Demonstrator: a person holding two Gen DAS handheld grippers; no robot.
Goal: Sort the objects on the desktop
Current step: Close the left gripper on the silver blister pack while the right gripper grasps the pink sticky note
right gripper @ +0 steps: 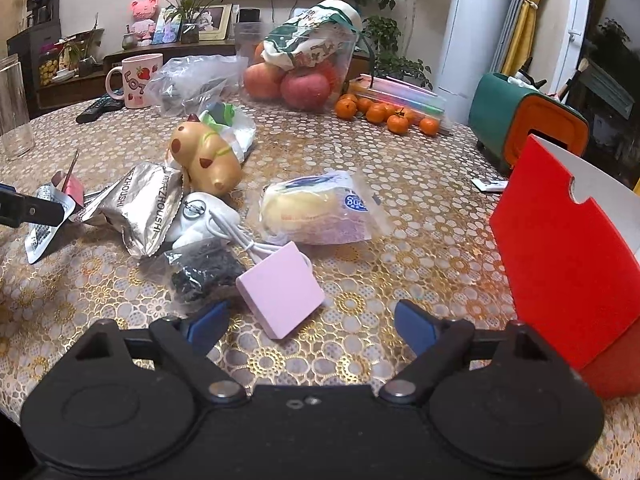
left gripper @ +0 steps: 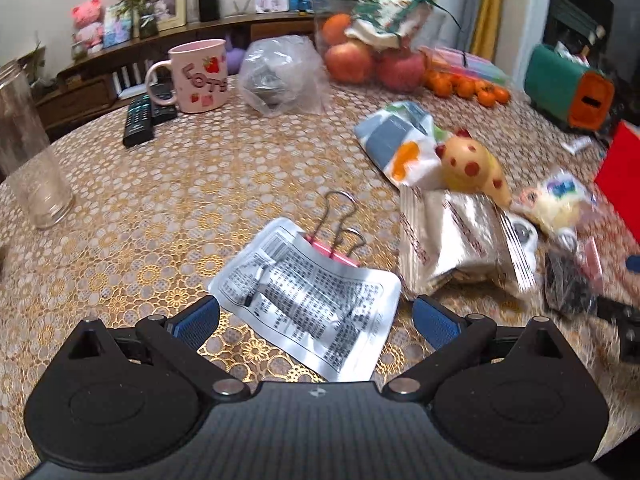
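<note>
Both tools hang low over a cluttered desk (right gripper: pixel 420 184), so the step in hand looks like the approach to a first pick, with nothing yet gripped. The right hand-held gripper (right gripper: pixel 312 322) stands wide, its blue pads apart and bare; the pink square block (right gripper: pixel 280 290) lies on the desk partly between them, nearer the left pad, touched by neither. A white cord runs from the block back toward the silver snack packet (right gripper: pixel 146 208). Just left of the block sits a small clear bag of dark bits (right gripper: pixel 204 270); beyond the block lies a wrapped bread roll (right gripper: pixel 320 208), and well to the block's right stands a red box (right gripper: pixel 568 248), probably the sorting bin.

The left hand-held gripper (left gripper: pixel 316 318) is likewise wide and empty, poised over a flat white sachet (left gripper: pixel 312 296), with a pink binder clip (left gripper: pixel 336 250) at the sachet's far edge.

The next move for the right side likely calls for centring on the block, settling lower, then closing across its flat sides without snagging the cord.
</note>
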